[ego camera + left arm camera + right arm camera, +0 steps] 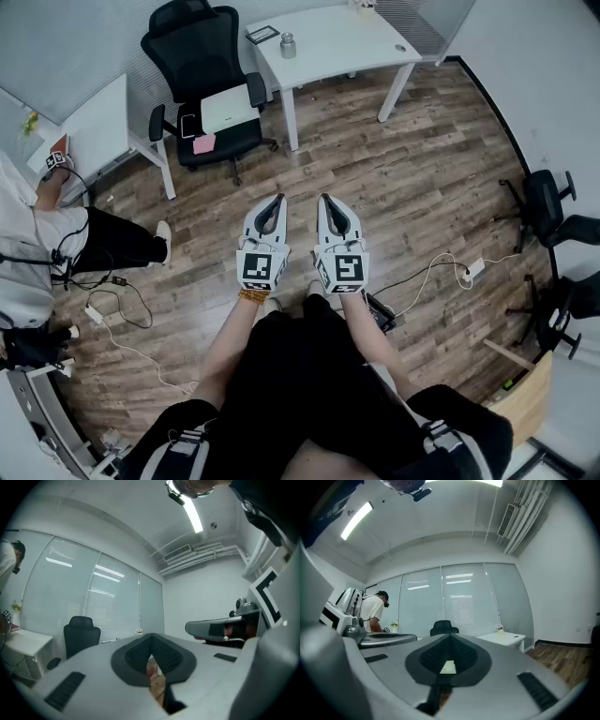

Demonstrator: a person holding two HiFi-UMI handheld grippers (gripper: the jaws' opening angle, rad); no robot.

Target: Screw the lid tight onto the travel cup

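In the head view a small grey metal travel cup [288,44] stands on a white table [347,42] at the far side of the room, well away from both grippers. A small round thing [400,48] lies near the table's right end; I cannot tell whether it is the lid. My left gripper [273,200] and right gripper [327,199] are held side by side over the wooden floor, level and pointing toward the table. Both are shut with nothing between the jaws. The left gripper [151,641] and the right gripper [450,640] show closed pads in their own views.
A black office chair [211,84] with white items on its seat stands left of the table. A second white desk [98,122] and a person [47,234] are at the left. Cables and a power strip [473,269] lie on the floor; more chairs [548,211] at the right.
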